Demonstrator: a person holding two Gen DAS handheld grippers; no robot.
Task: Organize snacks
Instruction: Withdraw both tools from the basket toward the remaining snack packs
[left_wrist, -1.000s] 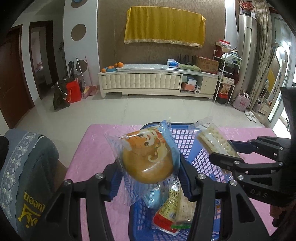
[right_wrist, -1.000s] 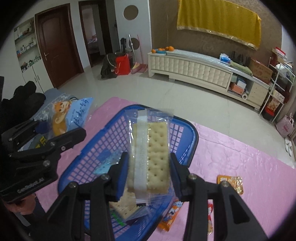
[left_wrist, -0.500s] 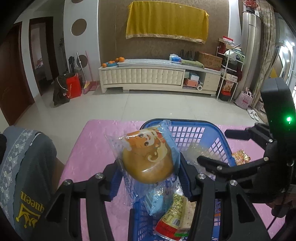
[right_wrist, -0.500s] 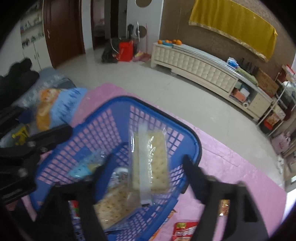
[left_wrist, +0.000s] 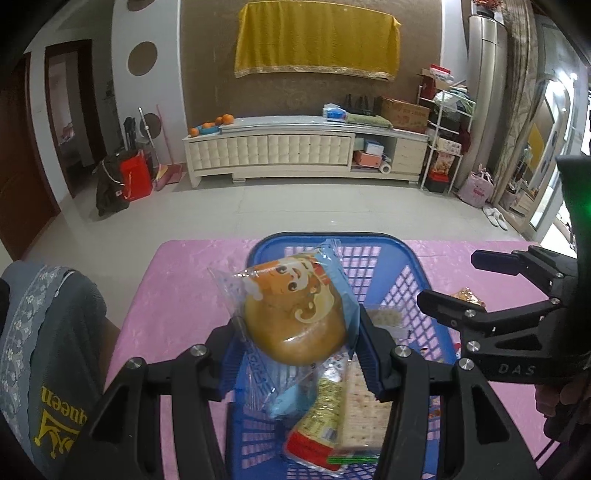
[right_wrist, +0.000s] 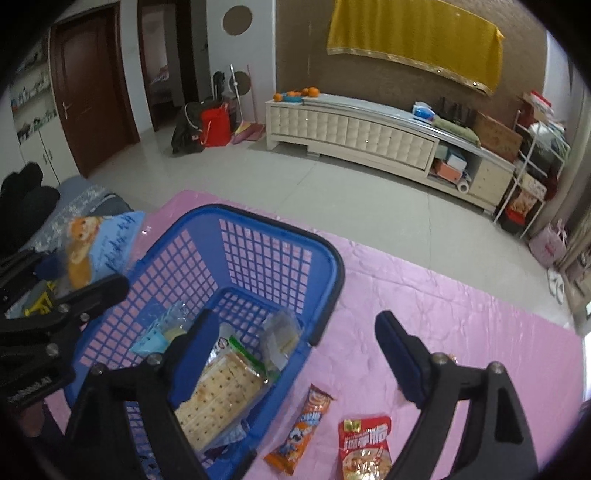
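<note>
Hand-held gripper on the left (left_wrist: 295, 354) is being kept clamped on a wrapped round bun (left_wrist: 295, 321), its blue pads pressing the clear cartoon-printed wrapper from both sides. The bun is being held above the near end of the blue basket (right_wrist: 325, 258), seemingly so that it can be dropped in with the other snacks.

The right hand-held gripper (right_wrist: 295, 354) is being opened, its jaws spreading wide with nothing between them. It is being held over the basket's right wall, with one finger above the basket and the other above the pink-covered bench (right_wrist: 424, 295). This open, empty pose is judged to suit reaching for another snack.

Inside the basket, a long pack of square crackers (right_wrist: 218, 391) is lying flat on the mesh floor. A smaller clear cracker pack (right_wrist: 282, 336) is leaning at the right wall, and a pale blue packet (right_wrist: 155, 336) is resting toward the left. The snacks are being gathered in one container, as the task asks.

Two snacks are still lying loose on the bench, just outside the basket's right wall: an orange stick-shaped packet (right_wrist: 301, 428) and a red pouch (right_wrist: 365, 446) beside it. Both are lying near the open right jaws, so either is judged an easy next pickup.

A grey garment (left_wrist: 44, 350) is draped at the bench's left side.
</note>
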